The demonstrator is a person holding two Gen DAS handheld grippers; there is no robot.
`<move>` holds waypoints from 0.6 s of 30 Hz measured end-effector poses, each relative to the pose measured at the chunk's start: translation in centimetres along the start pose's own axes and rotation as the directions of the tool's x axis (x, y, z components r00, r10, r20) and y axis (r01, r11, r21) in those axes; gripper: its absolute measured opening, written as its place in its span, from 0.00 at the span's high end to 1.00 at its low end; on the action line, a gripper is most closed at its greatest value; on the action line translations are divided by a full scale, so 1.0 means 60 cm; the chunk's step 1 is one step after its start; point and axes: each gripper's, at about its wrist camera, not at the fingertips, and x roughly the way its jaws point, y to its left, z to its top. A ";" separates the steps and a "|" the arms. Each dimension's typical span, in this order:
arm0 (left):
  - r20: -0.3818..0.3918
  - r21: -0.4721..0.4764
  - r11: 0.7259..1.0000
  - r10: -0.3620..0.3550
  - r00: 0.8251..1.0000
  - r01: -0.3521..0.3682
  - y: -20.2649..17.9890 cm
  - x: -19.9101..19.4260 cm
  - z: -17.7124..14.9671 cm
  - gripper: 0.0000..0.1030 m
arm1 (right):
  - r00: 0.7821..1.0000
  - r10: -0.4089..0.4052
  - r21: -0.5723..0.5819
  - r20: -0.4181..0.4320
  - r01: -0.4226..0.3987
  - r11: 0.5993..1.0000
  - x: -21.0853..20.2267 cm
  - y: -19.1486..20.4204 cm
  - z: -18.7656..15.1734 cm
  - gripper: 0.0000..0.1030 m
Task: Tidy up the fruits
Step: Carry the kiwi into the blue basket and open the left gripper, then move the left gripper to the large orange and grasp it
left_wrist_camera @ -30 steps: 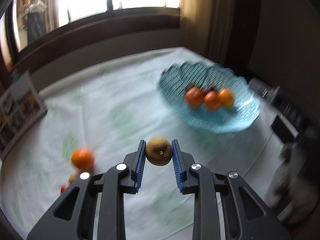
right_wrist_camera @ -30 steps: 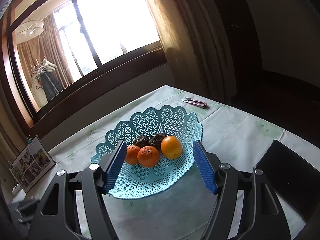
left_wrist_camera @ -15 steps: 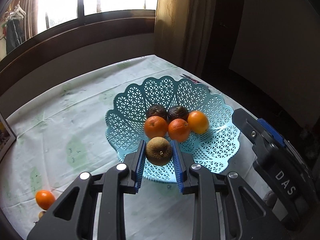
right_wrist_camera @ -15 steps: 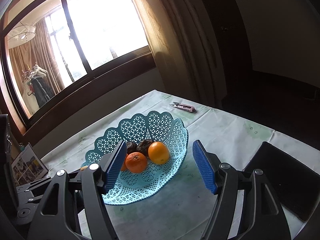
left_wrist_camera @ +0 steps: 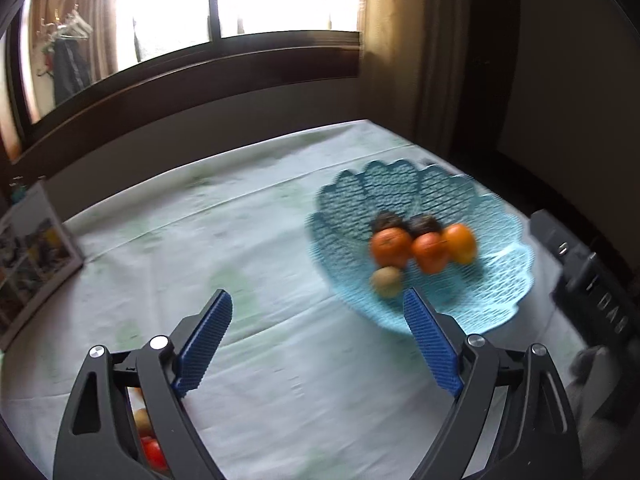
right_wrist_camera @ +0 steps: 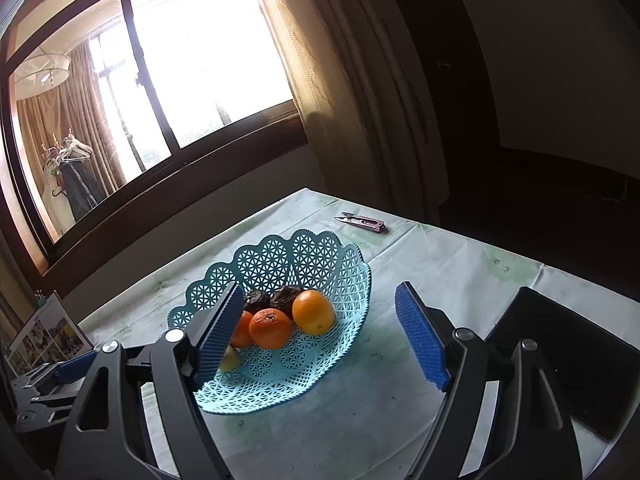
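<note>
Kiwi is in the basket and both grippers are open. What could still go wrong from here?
1. The kiwi lies low on the sloped wall of the blue basket, below the oranges; it may roll.
2. The left gripper is open, its right finger close to the basket's near rim; a careless swing could nudge it.
3. Fruit behind the left gripper's frame is mostly hidden and could be missed.

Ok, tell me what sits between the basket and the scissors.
Nothing: in the right wrist view only bare tablecloth lies between the basket rim and the scissors.

left wrist: above table, blurred | right wrist: nearer | shared: basket [left_wrist_camera: 500, 280] [right_wrist_camera: 352, 264]
</note>
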 end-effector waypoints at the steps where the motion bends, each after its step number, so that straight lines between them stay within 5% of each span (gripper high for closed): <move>1: 0.000 -0.008 1.000 0.013 1.000 -0.013 0.012 -0.004 -0.006 0.15 | 1.000 0.001 -0.004 0.000 -0.001 1.000 0.001 0.001 -0.001 0.22; 18: -0.102 -0.121 0.981 0.138 0.985 -0.150 0.170 -0.030 -0.112 0.17 | 1.000 0.018 -0.111 -0.024 -0.020 0.994 0.011 0.038 -0.021 0.22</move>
